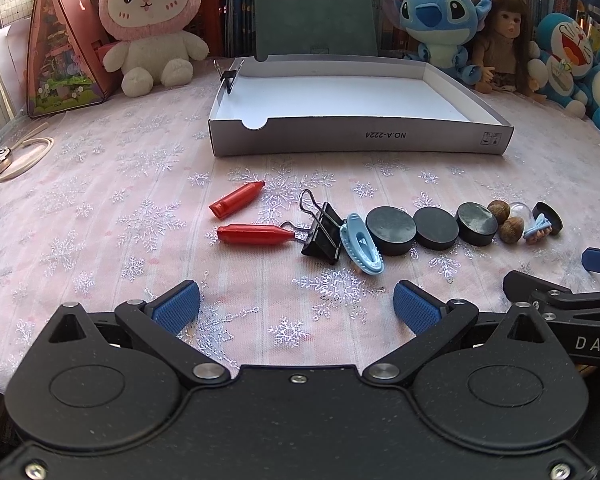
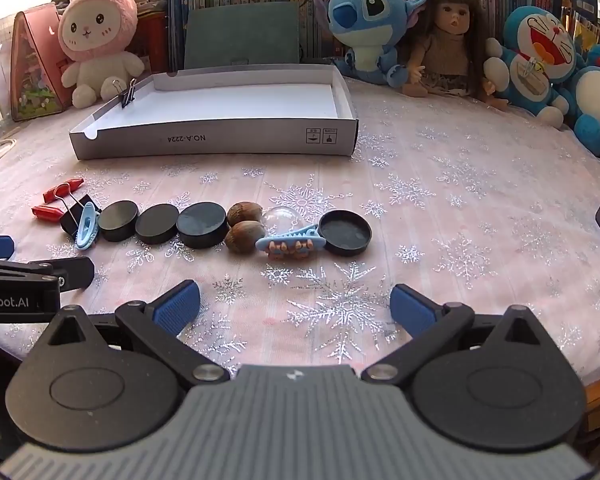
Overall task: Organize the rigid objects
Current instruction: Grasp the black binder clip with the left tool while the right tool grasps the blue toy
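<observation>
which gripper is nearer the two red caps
Left. The left gripper sits open just short of the red caps; the right gripper is further right, facing the acorns.

The shallow grey cardboard box with white inside (image 1: 356, 138) bears "NO.A-2224" printed upside down on its near wall, while the black arm of the left tongs (image 2: 16, 302) reads "Robot.AI" and the black arm of the right tongs (image 1: 580, 340) reads "DAS".

Three black discs (image 2: 159, 224), two nuts (image 2: 242, 237) — perhaps two red caps (image 1: 238, 199).
</observation>
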A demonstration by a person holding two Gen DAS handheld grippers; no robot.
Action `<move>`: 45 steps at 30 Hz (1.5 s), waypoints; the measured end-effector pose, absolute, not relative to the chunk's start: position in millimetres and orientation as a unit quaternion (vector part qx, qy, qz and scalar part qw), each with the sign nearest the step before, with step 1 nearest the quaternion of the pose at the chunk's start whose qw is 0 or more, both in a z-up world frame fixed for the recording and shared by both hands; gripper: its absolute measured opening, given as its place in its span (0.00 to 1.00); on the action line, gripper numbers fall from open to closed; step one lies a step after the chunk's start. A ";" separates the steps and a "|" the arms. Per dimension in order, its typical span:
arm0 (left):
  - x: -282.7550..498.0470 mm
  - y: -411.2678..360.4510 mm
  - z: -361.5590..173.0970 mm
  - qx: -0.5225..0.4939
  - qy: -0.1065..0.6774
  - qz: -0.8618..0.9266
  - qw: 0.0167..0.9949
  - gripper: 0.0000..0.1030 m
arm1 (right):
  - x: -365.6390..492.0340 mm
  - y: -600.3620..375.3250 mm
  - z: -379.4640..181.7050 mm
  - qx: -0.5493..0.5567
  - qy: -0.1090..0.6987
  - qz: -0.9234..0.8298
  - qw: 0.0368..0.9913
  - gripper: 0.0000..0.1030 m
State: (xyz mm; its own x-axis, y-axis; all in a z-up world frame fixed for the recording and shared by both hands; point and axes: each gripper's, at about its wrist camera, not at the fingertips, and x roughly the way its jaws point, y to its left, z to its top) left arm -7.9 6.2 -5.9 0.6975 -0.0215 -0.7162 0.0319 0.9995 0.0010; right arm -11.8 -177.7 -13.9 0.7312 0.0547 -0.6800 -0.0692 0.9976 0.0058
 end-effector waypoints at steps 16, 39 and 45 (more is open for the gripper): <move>-19.1 13.7 5.1 -0.011 0.365 -0.047 0.930 0.42 | -17.3 -174.5 -11.0 -0.010 0.319 0.058 0.946 0.87; 1.6 15.8 11.8 -0.019 0.341 -0.058 0.938 0.18 | -11.6 -176.8 -6.3 -0.004 0.319 0.072 0.945 0.51; 9.6 12.3 6.4 -0.014 0.343 -0.067 0.937 0.13 | -9.4 -176.0 -6.5 -0.007 0.320 0.071 0.945 0.46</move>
State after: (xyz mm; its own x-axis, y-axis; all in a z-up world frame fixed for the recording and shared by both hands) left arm 9.6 12.3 6.4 0.7555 -0.1355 -0.6410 0.1163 0.9906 -0.0723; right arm -9.4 -176.0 -6.5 0.7853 0.1287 -0.6056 -0.1378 0.9900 0.0318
